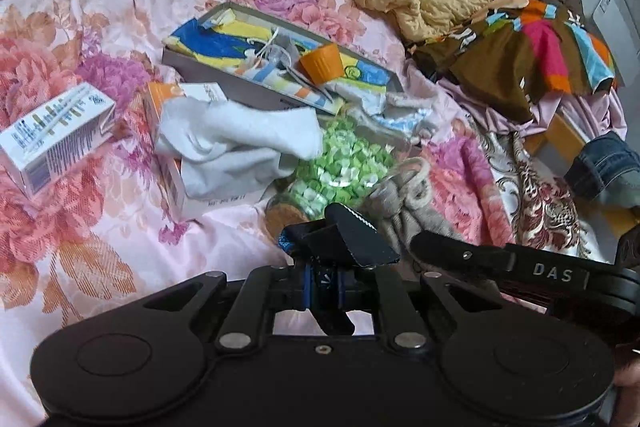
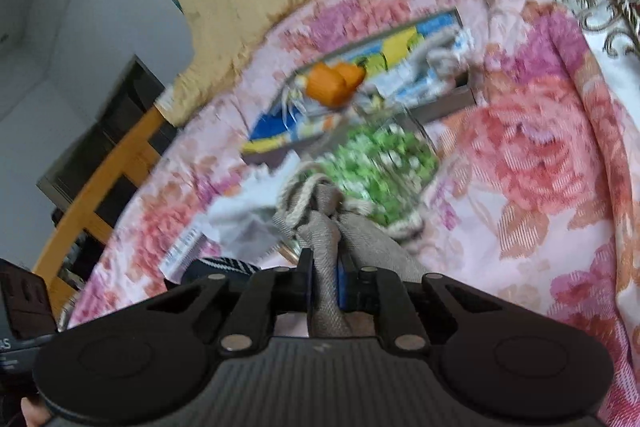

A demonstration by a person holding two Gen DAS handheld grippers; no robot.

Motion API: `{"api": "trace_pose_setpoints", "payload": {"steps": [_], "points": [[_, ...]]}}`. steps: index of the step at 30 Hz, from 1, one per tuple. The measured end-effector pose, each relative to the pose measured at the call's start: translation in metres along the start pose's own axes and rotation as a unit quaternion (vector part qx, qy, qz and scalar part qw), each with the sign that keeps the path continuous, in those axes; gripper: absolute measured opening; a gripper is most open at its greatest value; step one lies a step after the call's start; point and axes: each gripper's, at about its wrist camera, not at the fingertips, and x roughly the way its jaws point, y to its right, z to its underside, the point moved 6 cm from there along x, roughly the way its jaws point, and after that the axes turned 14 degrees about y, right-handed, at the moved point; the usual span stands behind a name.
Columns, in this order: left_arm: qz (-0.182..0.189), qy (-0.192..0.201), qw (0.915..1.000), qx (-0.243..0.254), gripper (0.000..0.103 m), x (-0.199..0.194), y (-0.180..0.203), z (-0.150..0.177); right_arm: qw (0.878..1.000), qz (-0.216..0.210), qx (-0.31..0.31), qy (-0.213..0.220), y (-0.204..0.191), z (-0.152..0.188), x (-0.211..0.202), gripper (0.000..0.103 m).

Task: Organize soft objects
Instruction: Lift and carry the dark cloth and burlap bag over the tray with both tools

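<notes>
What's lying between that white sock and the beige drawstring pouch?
A jar of green pieces lies between the white sock and the beige pouch, seen from the left wrist.

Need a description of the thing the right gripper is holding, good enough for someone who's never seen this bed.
Start at the flat grey box of colourful cloths on the pink floral bedspread, then come toward the camera past the clear jar of green pieces. The grey-beige drawstring pouch lies against that jar, pinched in the right gripper. Its plain woven fabric and cream cord set it apart from the white cloth beside it.

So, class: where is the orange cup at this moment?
In the left wrist view, the orange cup lies tipped inside the shallow grey box on the floral bedspread, just beyond the white sock.
</notes>
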Motion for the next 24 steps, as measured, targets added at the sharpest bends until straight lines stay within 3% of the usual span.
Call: {"api": "trace_pose_setpoints", "payload": {"steps": [13, 20, 24], "points": [[0.018, 0.036, 0.9992, 0.009, 0.011, 0.001, 0.015, -0.039, 0.995, -0.018, -0.016, 0.102, -0.012, -0.034, -0.023, 0.013], [0.026, 0.047, 0.9982, 0.026, 0.011, 0.015, 0.026, -0.065, 0.992, -0.022, -0.01, 0.126, -0.012, -0.052, -0.018, 0.013], [0.023, 0.062, 0.9971, 0.037, 0.011, 0.03, 0.027, -0.086, 0.988, -0.018, -0.042, 0.148, -0.017, -0.074, -0.003, 0.013]]}}
